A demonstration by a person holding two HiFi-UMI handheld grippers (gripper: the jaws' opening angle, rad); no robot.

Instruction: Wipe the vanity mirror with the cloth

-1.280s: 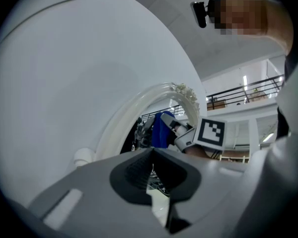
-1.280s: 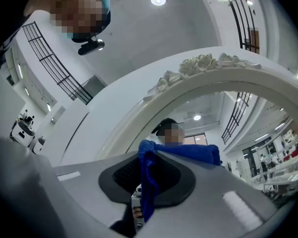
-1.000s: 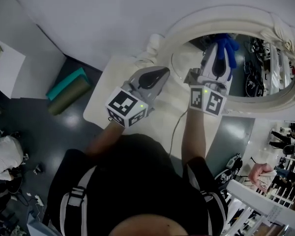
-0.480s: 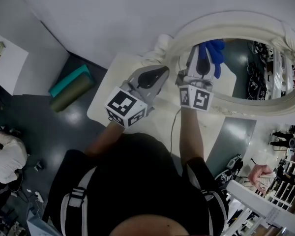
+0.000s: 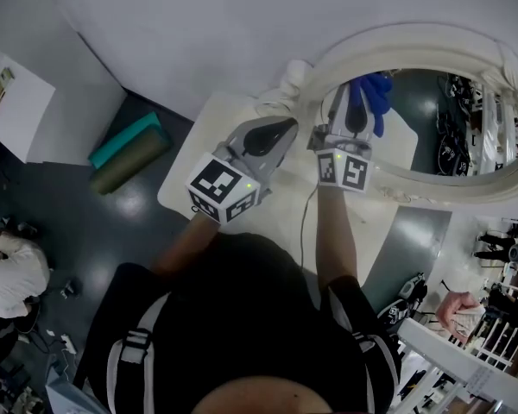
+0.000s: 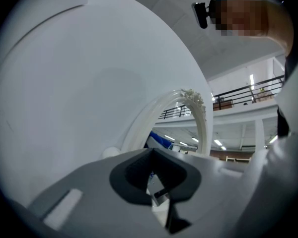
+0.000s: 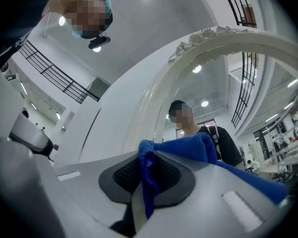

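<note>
Wiping mirror (image 5: 453, 123), 9 o'clock edge | right gripper (image 5: 358, 95) clamps cloth (image 7: 188, 150) | left gripper (image 5: 281, 130) closed, empty | next, likely: sweep toward 3 o'clock

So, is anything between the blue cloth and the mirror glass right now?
Nothing visible. The right claw is shut on the blue microfibre cloth, which sits right at the glass of the cream-framed oval mirror. The left claw, shut and empty, hangs beside the frame, out of the way.
</note>
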